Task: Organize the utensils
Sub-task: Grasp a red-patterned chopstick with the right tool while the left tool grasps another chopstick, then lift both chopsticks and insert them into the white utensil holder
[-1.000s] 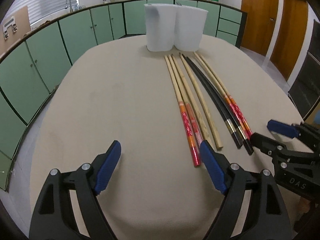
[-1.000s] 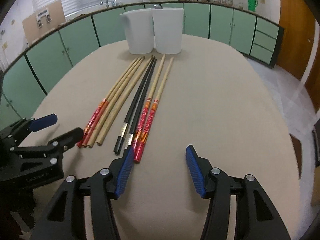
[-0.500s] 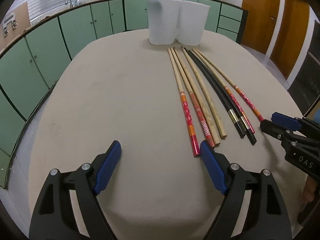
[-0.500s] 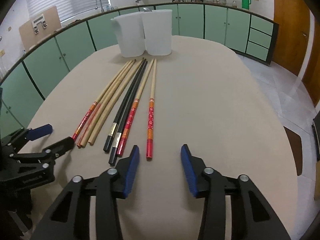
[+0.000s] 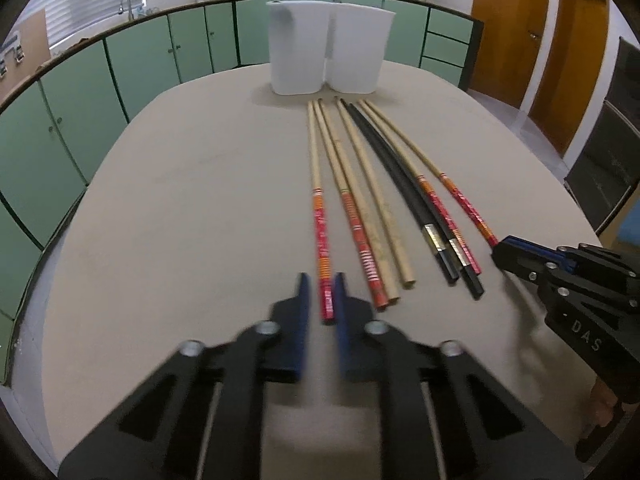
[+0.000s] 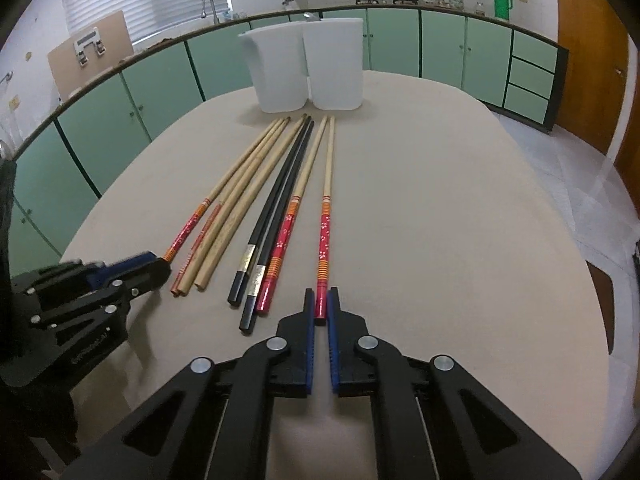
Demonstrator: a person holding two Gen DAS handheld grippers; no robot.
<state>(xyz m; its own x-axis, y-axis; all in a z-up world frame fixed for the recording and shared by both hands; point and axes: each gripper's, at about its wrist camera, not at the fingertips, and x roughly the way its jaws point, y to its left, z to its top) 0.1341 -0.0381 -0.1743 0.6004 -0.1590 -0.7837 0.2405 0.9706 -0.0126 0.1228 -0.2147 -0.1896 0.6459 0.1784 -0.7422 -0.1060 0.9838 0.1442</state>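
Lying in a row down the middle of the table (image 5: 168, 208), the chopsticks are pointing at two white containers (image 6: 308, 64) near the far edge. The left gripper (image 5: 319, 300) is pinching the red end of the leftmost chopstick (image 5: 321, 240), its jaws having just closed, though blur makes the contact seem likely rather than certain. The right gripper (image 6: 319, 306) is clamping the rightmost chopstick (image 6: 325, 232) likewise.
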